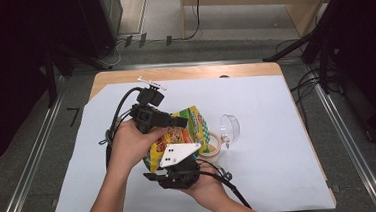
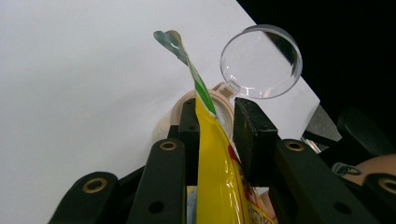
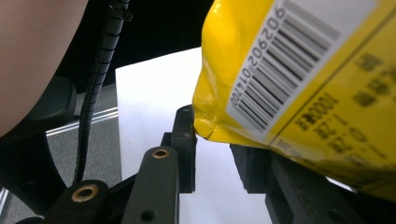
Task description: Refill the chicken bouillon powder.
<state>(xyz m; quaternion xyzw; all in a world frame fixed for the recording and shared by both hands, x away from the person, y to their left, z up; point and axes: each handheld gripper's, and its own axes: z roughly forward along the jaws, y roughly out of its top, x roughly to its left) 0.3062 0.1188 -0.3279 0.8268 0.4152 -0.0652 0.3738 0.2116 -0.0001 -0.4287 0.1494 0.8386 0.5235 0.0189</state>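
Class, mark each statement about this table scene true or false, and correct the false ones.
1. The yellow packet sits between the left gripper jaws. True.
2. The jar's clear lid is screwed shut on the jar. False: it stands open beside the small jar.
3. The table is covered by a white sheet. True.
4. The packet is blue. False: it is mostly yellow, with a barcode.
5. The right gripper is far from the packet. False: the packet's corner is at its jaws.
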